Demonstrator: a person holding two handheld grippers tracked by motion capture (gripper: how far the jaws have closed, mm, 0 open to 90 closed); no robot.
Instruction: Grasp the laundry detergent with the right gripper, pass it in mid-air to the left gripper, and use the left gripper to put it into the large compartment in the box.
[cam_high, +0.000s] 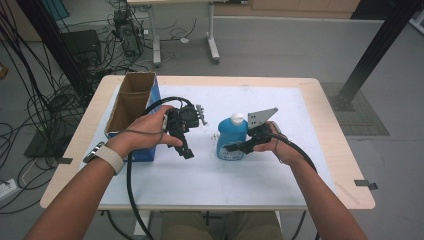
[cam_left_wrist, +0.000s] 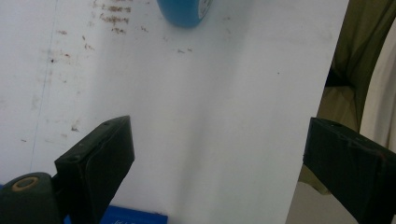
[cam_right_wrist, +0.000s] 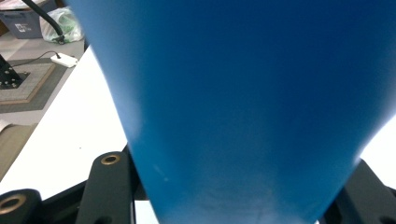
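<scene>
In my right gripper view the blue bottle (cam_right_wrist: 252, 107) is so close that its top, base and label are cut off, and it hides the inner faces of both jaws. My left gripper view catches just the bottle's rounded end at the top edge, with its label clipped. From the high view, the cardboard box's (cam_high: 131, 102) inside is too dark to read.
</scene>
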